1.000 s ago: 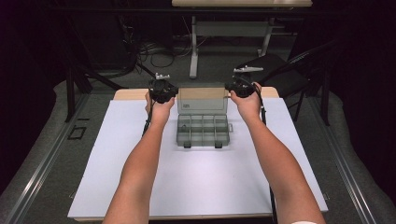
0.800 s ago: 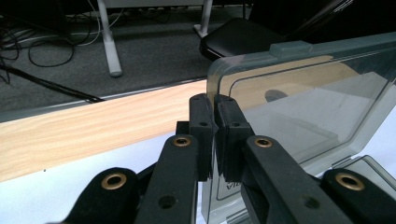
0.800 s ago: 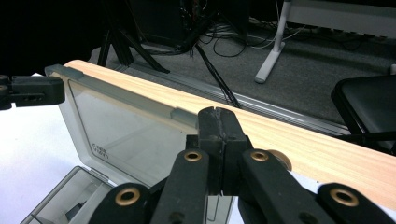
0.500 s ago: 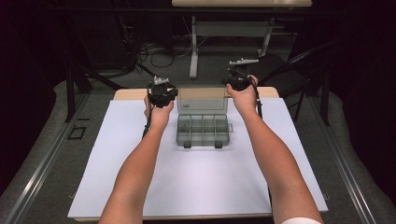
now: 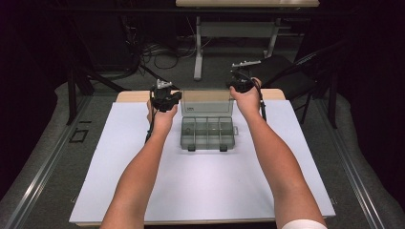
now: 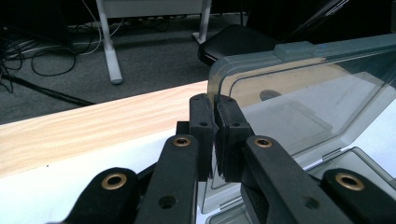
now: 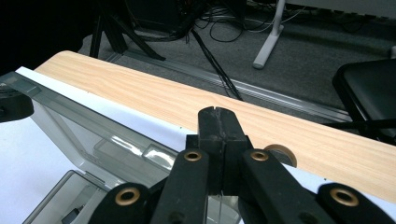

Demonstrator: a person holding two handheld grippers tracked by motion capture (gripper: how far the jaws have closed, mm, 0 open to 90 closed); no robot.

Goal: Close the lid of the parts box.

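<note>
Organizer box (image 5: 207,132) of smoky clear plastic at frame centre on white sheet (image 5: 200,181), compartments exposed, lid (image 5: 207,104) raised toward the upper edge; left gripper (image 5: 165,98) at the lid's left corner, jaws pinched on the lid edge (image 6: 215,100) in the left gripper view; right gripper (image 5: 241,81) at the lid's upper right, jaws pressed together, lid contact impossible to tell; wooden table edge (image 7: 140,93) beyond; black chair (image 5: 286,71) upper right.

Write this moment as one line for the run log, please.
left gripper: shut on box lid | right gripper: shut on box lid | lid: raised | box: open on table
</note>
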